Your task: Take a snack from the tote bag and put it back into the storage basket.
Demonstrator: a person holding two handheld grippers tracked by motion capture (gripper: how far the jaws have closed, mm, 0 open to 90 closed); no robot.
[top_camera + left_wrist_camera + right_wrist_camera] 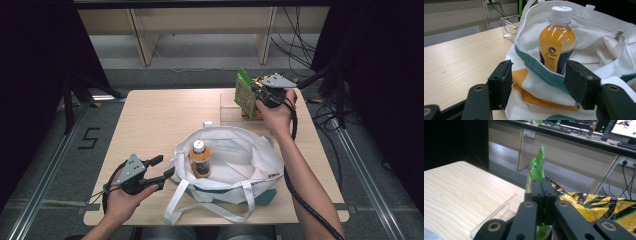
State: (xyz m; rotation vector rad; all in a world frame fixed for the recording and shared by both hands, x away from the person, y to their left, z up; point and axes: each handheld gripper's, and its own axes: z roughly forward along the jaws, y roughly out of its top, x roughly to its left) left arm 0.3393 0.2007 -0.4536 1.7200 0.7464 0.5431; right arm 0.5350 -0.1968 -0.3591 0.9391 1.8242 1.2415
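Observation:
A white tote bag (235, 155) lies open at the table's near middle, with an orange juice bottle (200, 159) standing upright inside. My left gripper (164, 166) is open at the bag's left rim. In the left gripper view the teal-edged bag rim (541, 72) runs between the spread jaws of the left gripper (539, 68), the pads off the cloth, and the bottle (557, 42) stands just behind. My right gripper (255, 93) is held up at the far right, shut on a green snack packet (244, 92). In the right gripper view the packet (537, 167) sticks up from the right gripper (540, 181).
A clear plastic box (231, 107) sits at the table's far right under the raised packet, its rim (495, 216) showing below the jaws. A yellow and black packet (599, 207) lies in it. The bag's straps (175, 207) trail toward the near table edge.

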